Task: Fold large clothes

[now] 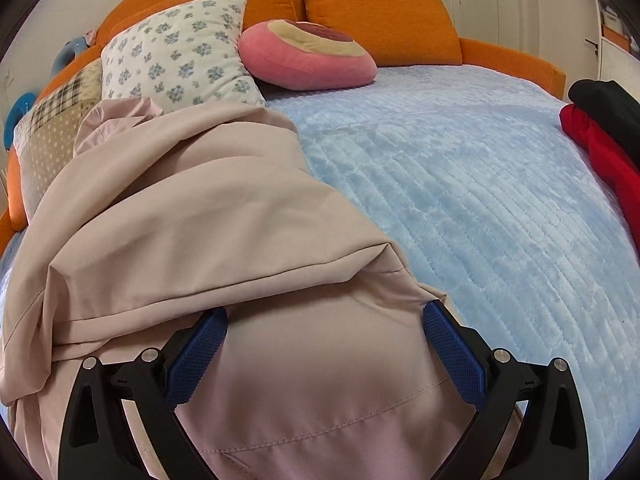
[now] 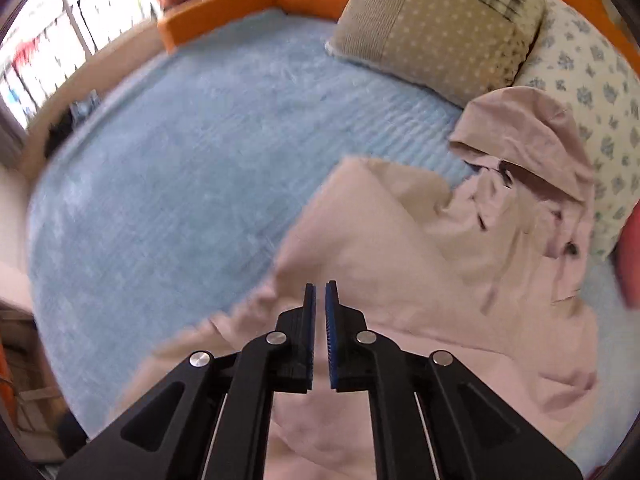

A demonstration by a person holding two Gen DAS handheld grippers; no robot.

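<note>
A large pale pink hooded garment (image 1: pixel 192 216) lies on the light blue bedspread (image 1: pixel 460 200), partly folded over itself, its hood (image 2: pixel 532 136) up by the pillows. My left gripper (image 1: pixel 324 320) is open wide, its blue pads resting on the garment's near hem, with cloth between them but not pinched. My right gripper (image 2: pixel 320 300) hovers above the garment (image 2: pixel 400 264) with its jaws almost together and nothing between them. The right wrist view is blurred by motion.
A floral pillow (image 1: pixel 180 52), a round pink cushion (image 1: pixel 308 56) and a patchwork pillow (image 2: pixel 432 20) lie at the head of the bed against orange bolsters (image 1: pixel 380 16). Red and black clothes (image 1: pixel 600 136) lie at the bed's right edge. A bright window (image 2: pixel 48 40) is beyond the bed.
</note>
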